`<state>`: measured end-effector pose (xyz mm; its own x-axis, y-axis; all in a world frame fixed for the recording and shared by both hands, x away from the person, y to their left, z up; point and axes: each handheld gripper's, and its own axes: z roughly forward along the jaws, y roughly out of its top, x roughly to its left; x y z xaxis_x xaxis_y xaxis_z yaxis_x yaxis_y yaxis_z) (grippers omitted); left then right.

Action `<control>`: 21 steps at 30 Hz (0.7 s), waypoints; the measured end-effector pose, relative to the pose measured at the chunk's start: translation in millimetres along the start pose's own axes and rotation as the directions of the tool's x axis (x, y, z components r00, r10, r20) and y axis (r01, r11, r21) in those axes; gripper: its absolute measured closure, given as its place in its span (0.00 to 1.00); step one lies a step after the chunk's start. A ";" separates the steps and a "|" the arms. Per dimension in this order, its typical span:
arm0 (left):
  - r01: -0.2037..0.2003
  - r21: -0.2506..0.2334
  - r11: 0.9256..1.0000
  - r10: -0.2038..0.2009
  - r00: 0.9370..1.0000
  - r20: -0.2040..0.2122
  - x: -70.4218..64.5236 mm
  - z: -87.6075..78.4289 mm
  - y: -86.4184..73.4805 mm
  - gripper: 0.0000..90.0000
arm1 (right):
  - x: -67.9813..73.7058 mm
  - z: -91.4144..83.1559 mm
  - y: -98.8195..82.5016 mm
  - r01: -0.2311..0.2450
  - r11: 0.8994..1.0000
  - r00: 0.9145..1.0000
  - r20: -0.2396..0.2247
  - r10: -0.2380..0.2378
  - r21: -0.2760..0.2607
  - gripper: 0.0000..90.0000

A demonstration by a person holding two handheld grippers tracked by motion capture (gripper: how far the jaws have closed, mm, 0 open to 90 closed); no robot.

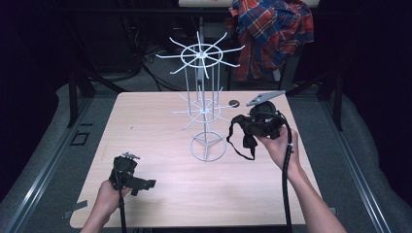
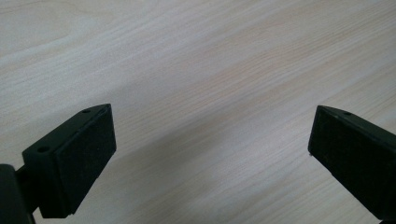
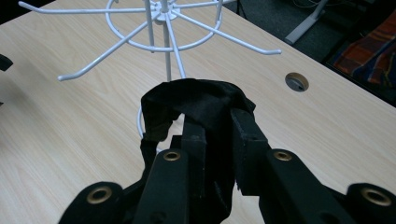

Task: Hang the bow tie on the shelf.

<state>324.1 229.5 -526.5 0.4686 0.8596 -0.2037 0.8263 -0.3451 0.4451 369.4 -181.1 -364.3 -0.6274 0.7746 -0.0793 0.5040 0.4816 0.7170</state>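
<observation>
While hanging: right claw (image 3: pixel 219 140), clamped on black fabric strap (image 3: pixel 196 100), loops it over white wire rack (image 1: pixel 204 104) arm.
Left claw (image 2: pixel 210 154): open, idle above tabletop (image 2: pixel 196 56).

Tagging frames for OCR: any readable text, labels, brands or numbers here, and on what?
None readable.
The wire rack, the black strap in the right gripper, the plaid shirt and the table show no lettering.
The left gripper and its fingers are plain black.

— What sort of place is this?
— A lab or recording room: a bare wooden table (image 1: pixel 160 194) with a cable hole (image 1: pixel 234 103), dark drapes around, loose cables on the floor at the far side, metal rails left and right.
</observation>
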 end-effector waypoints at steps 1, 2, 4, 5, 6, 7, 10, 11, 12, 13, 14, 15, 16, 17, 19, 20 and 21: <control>0.000 -0.001 1.000 0.000 1.000 -0.001 -0.1 0.1 0.0 0.01 | 0.3 -0.5 0.0 -0.002 1.000 1.000 -0.003 0.002 -0.007 0.86; 0.001 -0.001 1.000 -0.001 1.000 -0.001 -0.1 0.1 0.0 0.01 | 0.4 -1.6 1.1 0.005 1.000 1.000 0.001 -0.005 -0.002 0.86; 0.000 0.001 1.000 0.000 1.000 -0.001 -0.4 0.3 0.1 0.01 | -0.1 0.0 1.7 0.001 1.000 1.000 0.003 -0.001 -0.002 0.86; 0.000 0.001 1.000 0.000 1.000 -0.001 -0.4 0.3 0.1 0.01 | -0.1 0.0 1.7 0.001 1.000 1.000 0.003 -0.001 -0.002 0.86; 0.000 0.001 1.000 0.000 1.000 -0.002 -0.5 0.4 0.1 0.01 | -1.7 3.5 2.1 -0.004 1.000 1.000 0.001 0.004 0.004 0.86; 0.000 0.001 1.000 0.000 1.000 -0.002 -0.6 0.5 0.1 0.01 | -1.7 3.5 2.1 -0.004 1.000 1.000 0.001 0.004 0.004 0.86; -0.001 0.003 1.000 0.001 1.000 0.001 0.1 0.2 0.0 0.01 | -4.5 14.6 1.3 -0.030 0.999 1.000 -0.008 0.030 0.013 0.86; 0.000 0.003 1.000 0.000 1.000 0.001 0.3 0.3 -0.1 0.01 | -4.5 14.6 1.3 -0.030 0.999 1.000 -0.008 0.030 0.013 0.86; 0.001 0.003 1.000 -0.001 1.000 0.001 0.4 0.4 -0.1 0.01 | -5.4 17.3 0.9 -0.034 0.999 0.999 -0.006 0.034 0.016 0.86; 0.000 0.004 1.000 0.000 1.000 0.001 0.5 0.4 -0.1 0.01 | -7.0 22.2 0.4 -0.042 0.999 0.999 -0.001 0.042 0.030 0.86; 0.000 0.004 1.000 0.000 1.000 0.002 0.5 0.4 -0.1 0.01 | -7.0 22.2 0.4 -0.042 0.999 0.999 -0.001 0.042 0.030 0.86; -0.001 0.003 1.000 0.001 1.000 0.002 0.4 0.5 0.0 0.01 | -7.6 23.7 0.2 -0.044 0.999 0.999 -0.002 0.044 0.032 0.86; -0.003 0.004 1.000 0.003 1.000 0.003 0.4 0.3 0.0 0.01 | -8.7 27.8 -0.4 -0.052 0.998 0.999 -0.005 0.053 0.038 0.86; -0.003 0.004 1.000 0.003 1.000 0.003 0.4 0.3 0.0 0.01 | -8.7 27.8 -0.4 -0.052 0.998 0.999 -0.005 0.053 0.038 0.86; -0.003 0.004 1.000 0.003 1.000 0.003 0.5 0.4 0.0 0.01 | -9.5 30.6 -1.0 -0.056 0.997 0.998 -0.006 0.057 0.044 0.86; 0.000 0.002 1.000 0.000 1.000 0.002 0.4 0.6 -0.1 0.01 | -9.8 31.8 -1.3 -0.060 0.997 0.998 -0.009 0.060 0.043 0.86; 0.001 0.002 1.000 -0.001 1.000 0.002 0.3 0.5 -0.1 0.01 | -10.2 32.4 -1.4 -0.061 0.997 0.998 -0.008 0.062 0.051 0.86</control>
<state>324.3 229.6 -527.1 0.4685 0.8590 -0.2062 0.8274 -0.3448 0.4433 394.3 -176.4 -387.0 -0.6001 0.7994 -0.0292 0.5709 0.4536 0.6843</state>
